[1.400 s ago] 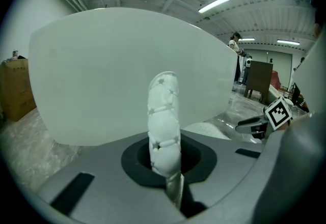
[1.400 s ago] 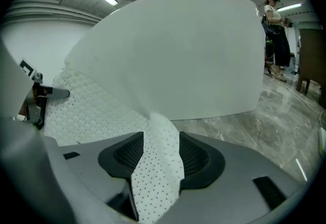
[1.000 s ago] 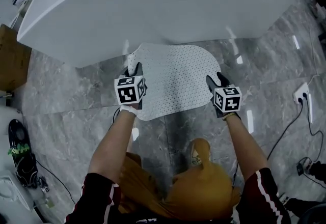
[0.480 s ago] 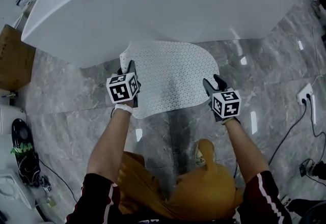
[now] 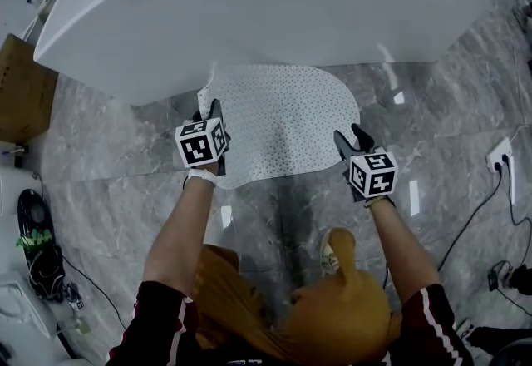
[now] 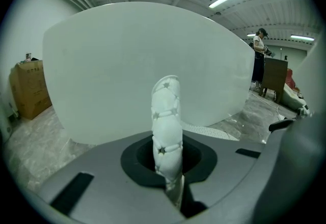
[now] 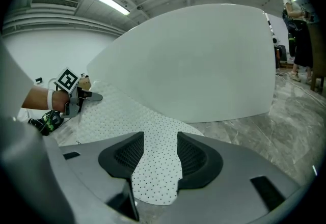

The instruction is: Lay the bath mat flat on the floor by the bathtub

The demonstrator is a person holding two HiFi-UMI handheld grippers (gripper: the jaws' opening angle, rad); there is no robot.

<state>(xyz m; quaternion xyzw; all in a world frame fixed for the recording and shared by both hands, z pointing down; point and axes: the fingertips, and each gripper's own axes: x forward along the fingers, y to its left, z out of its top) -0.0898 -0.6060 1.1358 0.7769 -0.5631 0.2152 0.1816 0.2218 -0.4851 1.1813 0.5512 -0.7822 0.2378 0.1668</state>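
Floor (image 5: 116,148) by bathtub (image 5: 266,7): bath mat (image 5: 283,119) nearly laid, we reckon; left gripper (image 5: 214,109) jaws clamp it, right gripper (image 5: 352,137) jaws gape; next, release.

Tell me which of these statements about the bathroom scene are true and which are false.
1. The left tool pinches a curled-up edge of the bath mat. True.
2. The jaws of the right tool are clamped shut. False: they stand apart, with the mat's edge lying between them.
3. The mat lies inside the bathtub. False: it is on the grey floor beside the tub.
4. A cardboard box stands near the tub's left end. True.
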